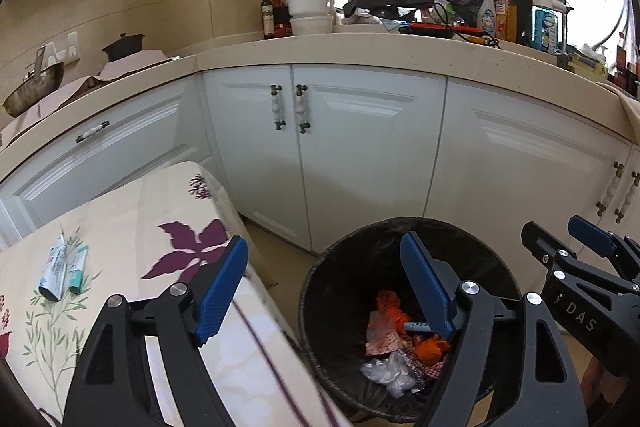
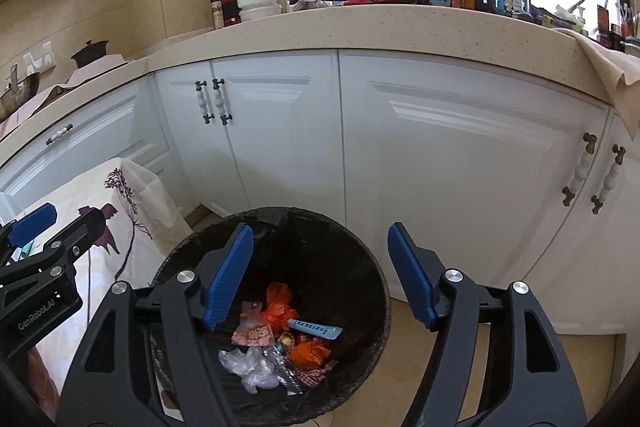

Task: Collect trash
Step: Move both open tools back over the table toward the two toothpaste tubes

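Both claws spread wide and empty: left gripper (image 1: 324,287) straddling table edge and bin rim, right gripper (image 2: 320,275) directly above the black trash bin (image 2: 372,267). Inside, orange wrappers (image 2: 280,307), a blue tube (image 2: 316,327), clear plastic (image 2: 252,367). On the floral tablecloth (image 1: 132,219), two tubes (image 1: 64,267) side by side. Behind, white cabinets (image 2: 460,155) under a cluttered counter (image 2: 400,23).

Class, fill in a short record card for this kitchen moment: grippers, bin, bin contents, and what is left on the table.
left gripper: open, holding nothing
right gripper: open, holding nothing, over the bin
bin: black, liner fitted, on the floor by white cabinets
bin contents: orange wrappers, clear plastic, blue tube
table: two tubes lying side by side
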